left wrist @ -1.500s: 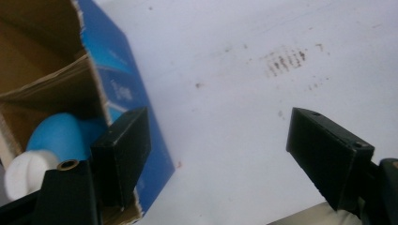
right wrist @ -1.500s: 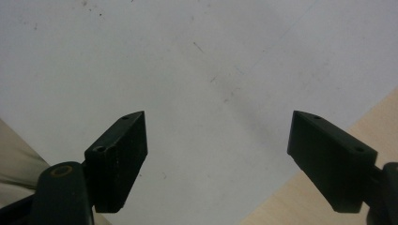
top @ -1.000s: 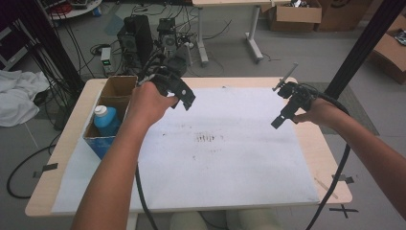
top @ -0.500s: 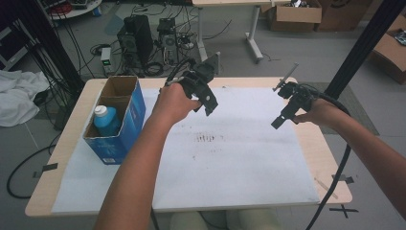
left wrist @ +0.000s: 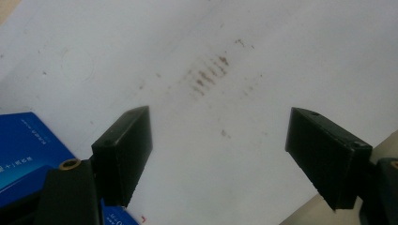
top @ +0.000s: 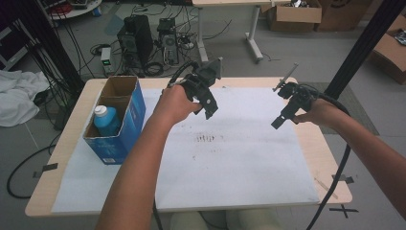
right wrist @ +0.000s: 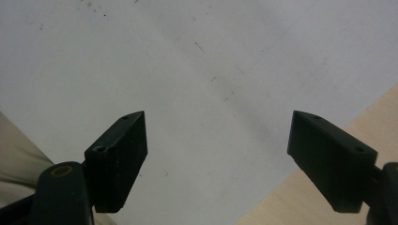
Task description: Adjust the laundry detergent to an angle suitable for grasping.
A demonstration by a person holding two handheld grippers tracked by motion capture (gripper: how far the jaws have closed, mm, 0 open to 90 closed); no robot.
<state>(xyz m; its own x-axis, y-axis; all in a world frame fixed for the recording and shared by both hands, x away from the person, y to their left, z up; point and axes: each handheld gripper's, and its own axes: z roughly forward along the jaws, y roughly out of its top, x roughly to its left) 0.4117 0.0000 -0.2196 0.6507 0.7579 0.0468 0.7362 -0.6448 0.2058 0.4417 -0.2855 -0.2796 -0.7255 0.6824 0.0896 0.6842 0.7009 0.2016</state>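
Both my grippers hang over the white sheet (top: 249, 158), jaws apart and holding nothing. My left gripper (top: 209, 106) is above the sheet's far middle, near the brown smudge (top: 207, 139). My right gripper (top: 279, 120) hovers toward the right edge. At the left stands the blue box (top: 125, 125) with a bottle (top: 104, 120) inside.
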